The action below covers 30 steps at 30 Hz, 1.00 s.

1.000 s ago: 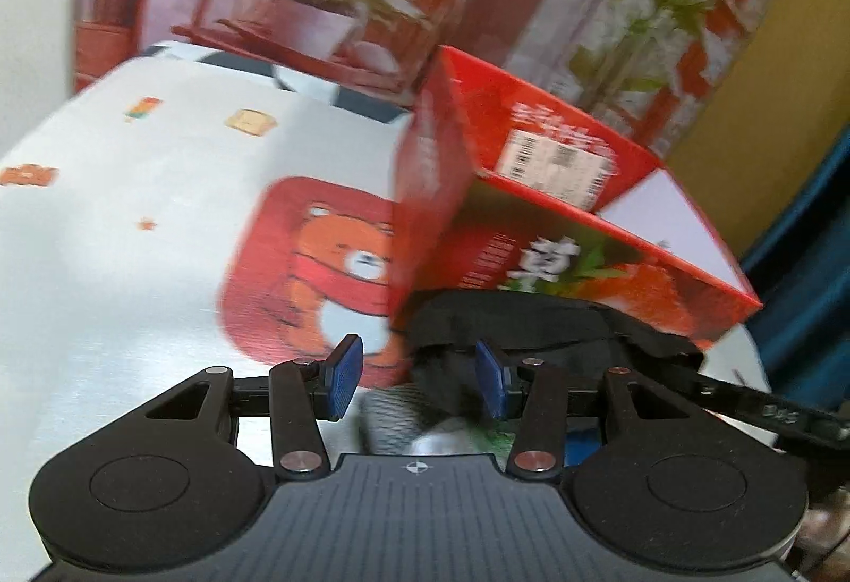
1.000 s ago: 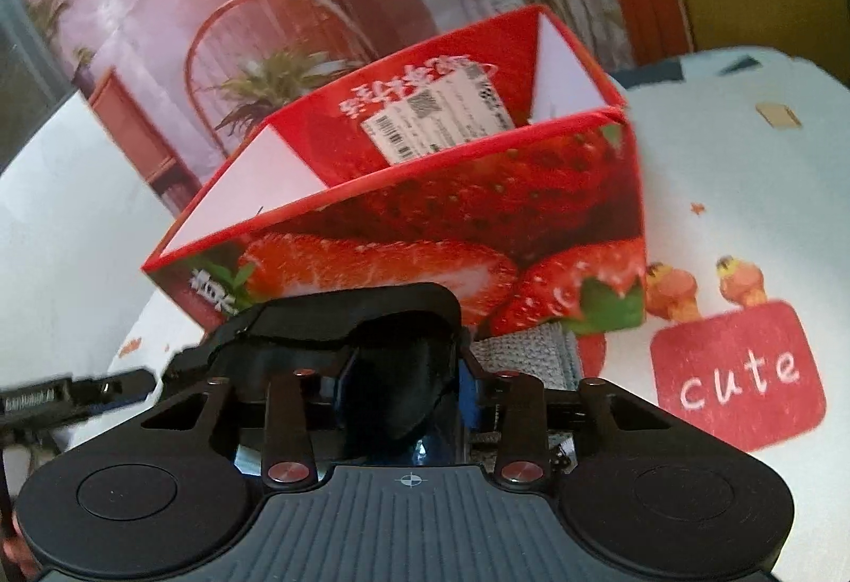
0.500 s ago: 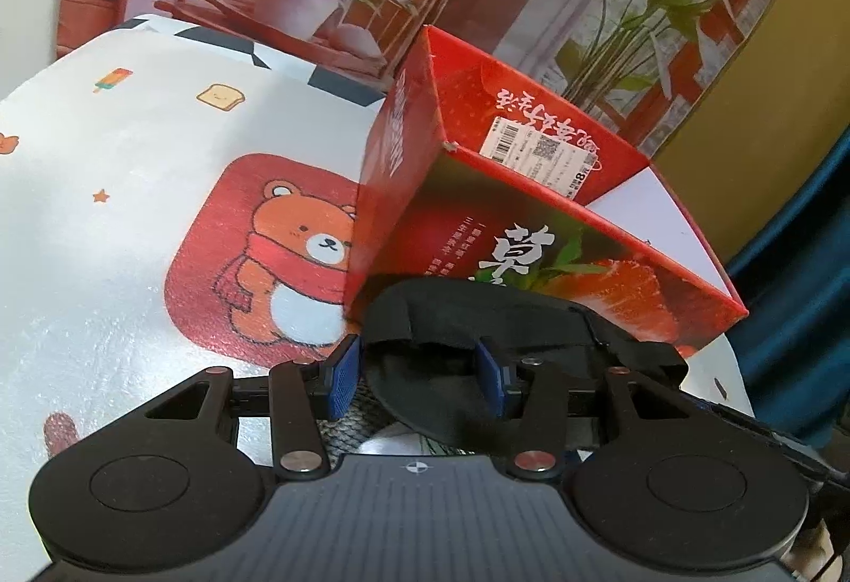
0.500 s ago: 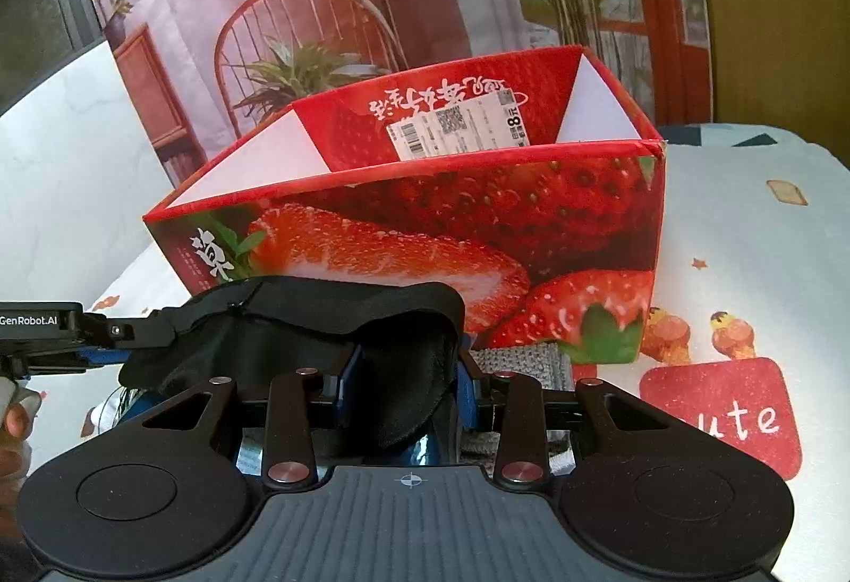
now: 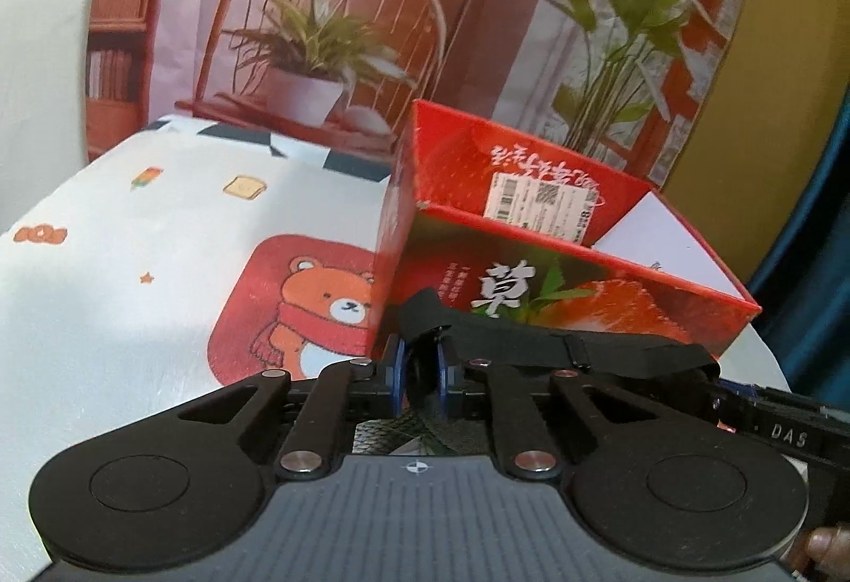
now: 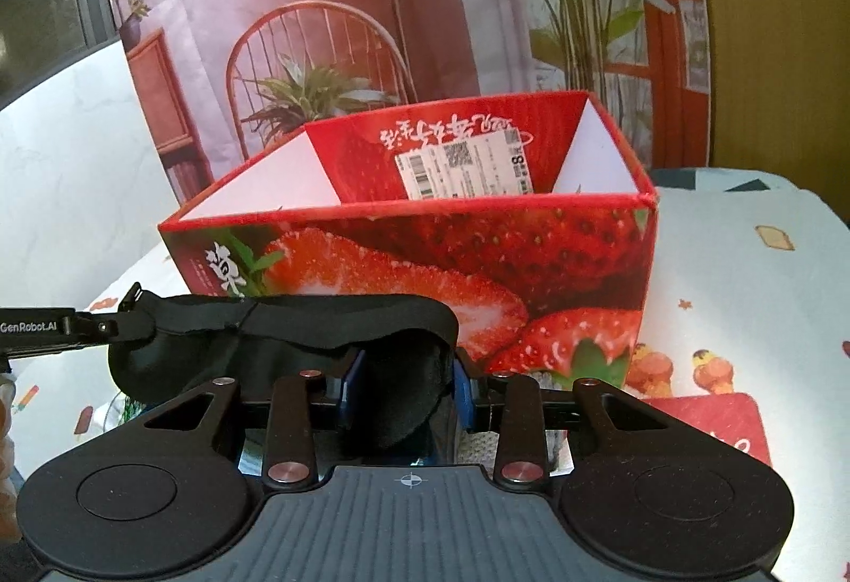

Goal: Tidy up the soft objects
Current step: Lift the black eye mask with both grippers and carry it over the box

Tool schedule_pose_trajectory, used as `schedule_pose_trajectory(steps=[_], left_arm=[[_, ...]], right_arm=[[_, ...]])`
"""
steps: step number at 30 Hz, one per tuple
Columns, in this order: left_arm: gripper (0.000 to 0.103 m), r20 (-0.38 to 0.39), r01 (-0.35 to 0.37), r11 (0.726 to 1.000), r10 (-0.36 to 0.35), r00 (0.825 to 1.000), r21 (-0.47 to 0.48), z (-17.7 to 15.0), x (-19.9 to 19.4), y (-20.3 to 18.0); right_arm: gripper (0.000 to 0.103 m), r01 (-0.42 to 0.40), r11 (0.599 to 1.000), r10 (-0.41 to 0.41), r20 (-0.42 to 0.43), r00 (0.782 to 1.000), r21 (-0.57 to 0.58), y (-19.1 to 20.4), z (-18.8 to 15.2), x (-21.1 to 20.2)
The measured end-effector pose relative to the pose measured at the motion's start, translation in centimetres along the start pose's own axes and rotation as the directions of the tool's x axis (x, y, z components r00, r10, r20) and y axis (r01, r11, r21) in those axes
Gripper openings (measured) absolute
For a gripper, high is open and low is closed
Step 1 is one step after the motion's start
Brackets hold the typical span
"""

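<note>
Tablecloth (image 5: pixel 133 295); eye mask (image 6: pixel 329 316) between jaws.

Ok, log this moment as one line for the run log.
left gripper: jaws closing on eye mask strap | right gripper: shut on black eye mask | strawberry box: open, behind mask | mask not yet boxed

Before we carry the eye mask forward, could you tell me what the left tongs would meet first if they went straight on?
Probably the near wall of the strawberry box, just ahead of the left tongs, which are closing on the black eye mask; depth is unclear.
</note>
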<state>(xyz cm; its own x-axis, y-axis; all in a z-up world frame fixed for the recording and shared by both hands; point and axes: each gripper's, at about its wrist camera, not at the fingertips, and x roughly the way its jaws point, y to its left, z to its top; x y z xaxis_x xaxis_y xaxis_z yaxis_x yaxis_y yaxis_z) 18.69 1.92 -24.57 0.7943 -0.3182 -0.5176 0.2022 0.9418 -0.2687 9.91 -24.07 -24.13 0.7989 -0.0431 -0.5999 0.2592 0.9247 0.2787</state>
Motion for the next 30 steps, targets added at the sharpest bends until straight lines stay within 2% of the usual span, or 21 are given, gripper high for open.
schedule_pose_trajectory(steps=[3, 5, 9, 13, 21, 30], left_arm=[[0.012, 0.018, -0.004, 1.000, 0.004, 1.000, 0.026, -0.5, -0.6, -0.5], [0.012, 0.019, 0.011, 0.999, -0.011, 1.000, 0.034, -0.9, -0.9, -0.8], [0.012, 0.024, 0.018, 0.998, -0.019, 1.000, 0.052, -1.4, -1.5, -1.3], [0.012, 0.047, 0.014, 0.999, -0.016, 0.999, 0.047, -1.5, -2.5, -1.4], [0.011, 0.074, 0.013, 0.999, -0.016, 0.997, 0.032, -1.9, -4.7, -1.0], [0.011, 0.101, 0.024, 0.998, -0.031, 0.994, 0.066, -1.4, -5.7, -1.9]], right_arm=[[0.030, -0.003, 1.000, 0.003, 0.030, 1.000, 0.013, -0.2, 0.3, -0.8], [0.014, 0.006, 1.000, -0.006, 0.051, 0.999, 0.009, -0.2, 0.4, -1.4], [0.012, 0.030, 0.999, -0.027, 0.112, 0.993, -0.023, 0.3, 0.5, -3.0], [0.011, 0.023, 0.999, -0.017, 0.135, 0.991, -0.039, 1.0, 0.5, -4.1], [0.011, 0.000, 0.998, 0.008, 0.129, 0.992, -0.061, 2.8, -0.5, -5.2], [0.011, -0.003, 0.997, 0.014, 0.139, 0.990, -0.079, 3.7, -0.4, -6.5]])
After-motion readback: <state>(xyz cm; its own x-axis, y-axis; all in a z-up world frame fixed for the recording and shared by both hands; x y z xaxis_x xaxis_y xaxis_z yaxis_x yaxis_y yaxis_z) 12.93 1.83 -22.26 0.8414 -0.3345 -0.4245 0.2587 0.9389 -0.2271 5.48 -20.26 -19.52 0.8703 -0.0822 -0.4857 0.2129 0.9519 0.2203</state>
